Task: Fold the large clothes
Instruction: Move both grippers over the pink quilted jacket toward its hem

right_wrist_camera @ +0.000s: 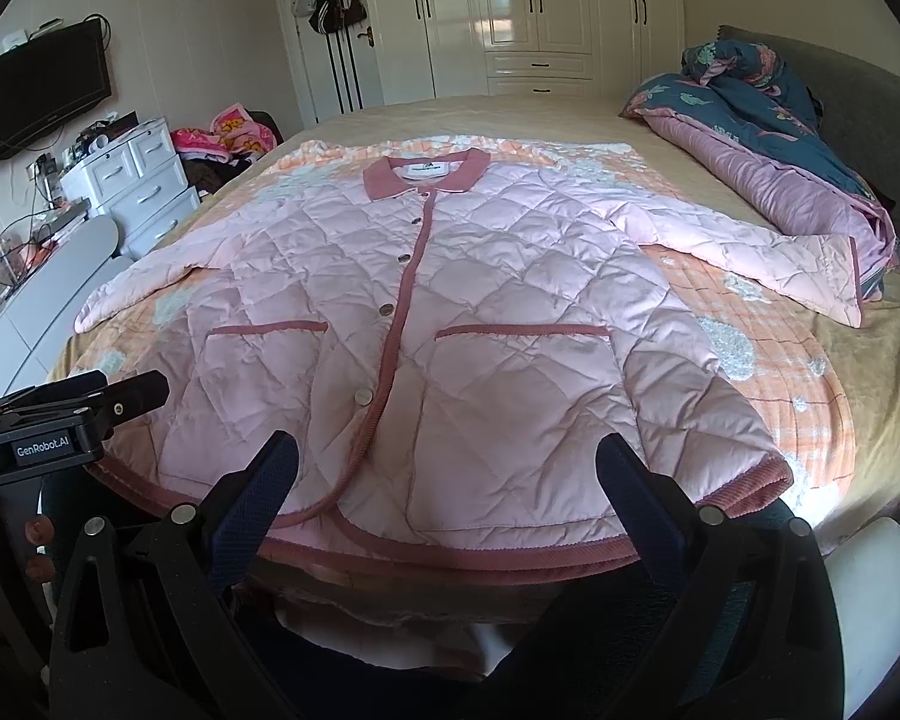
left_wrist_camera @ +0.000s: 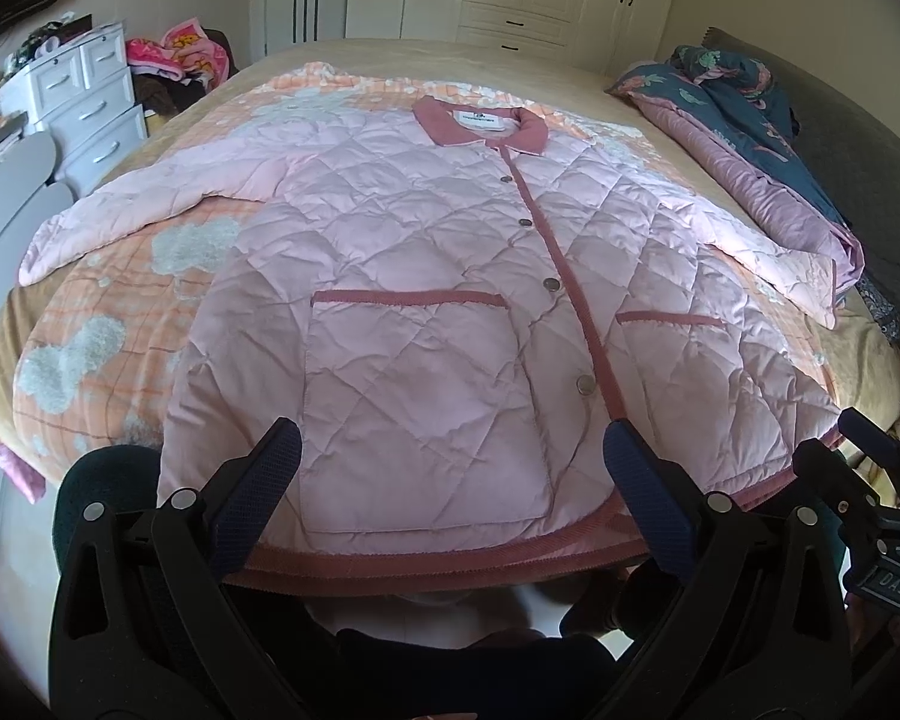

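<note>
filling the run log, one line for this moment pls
stage: pre-fold | pink jacket: flat on bed, buttoned | left gripper: open | right gripper: open

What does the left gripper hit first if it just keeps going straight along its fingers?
Probably the pink quilted jacket: the open left gripper points at its lower front, around the left pocket just past the hem. Depth is unclear through the fisheye, so height above the fabric can't be judged.
</note>
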Tool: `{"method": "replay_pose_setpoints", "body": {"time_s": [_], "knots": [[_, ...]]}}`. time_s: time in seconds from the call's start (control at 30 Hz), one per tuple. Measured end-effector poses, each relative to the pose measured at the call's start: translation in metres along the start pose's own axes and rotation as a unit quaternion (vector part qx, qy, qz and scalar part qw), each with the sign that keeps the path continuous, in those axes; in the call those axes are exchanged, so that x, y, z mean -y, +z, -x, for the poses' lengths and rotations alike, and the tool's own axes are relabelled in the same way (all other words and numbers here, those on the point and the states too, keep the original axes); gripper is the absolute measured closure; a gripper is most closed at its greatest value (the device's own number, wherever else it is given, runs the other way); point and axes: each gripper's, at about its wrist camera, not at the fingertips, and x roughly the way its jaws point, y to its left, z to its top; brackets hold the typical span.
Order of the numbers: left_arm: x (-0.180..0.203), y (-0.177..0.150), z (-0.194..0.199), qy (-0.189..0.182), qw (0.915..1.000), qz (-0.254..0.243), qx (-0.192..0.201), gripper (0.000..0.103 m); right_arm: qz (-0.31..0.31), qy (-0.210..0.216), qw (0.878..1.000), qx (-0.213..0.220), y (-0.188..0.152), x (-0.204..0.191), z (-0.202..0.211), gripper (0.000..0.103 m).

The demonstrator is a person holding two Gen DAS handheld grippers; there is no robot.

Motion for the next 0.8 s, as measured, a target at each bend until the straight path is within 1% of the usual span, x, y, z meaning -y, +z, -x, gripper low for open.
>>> {"method": "replay_pose_setpoints", "body": {"time_s": [0.8], "knots": [[0.0027, 0.0003, -0.0054, -0.007, 1.0, -0.002, -0.003, 0.008, 0.0, -0.002, 1.0, -0.005, 0.0006, 0.001, -0.0046, 0.004]]}}
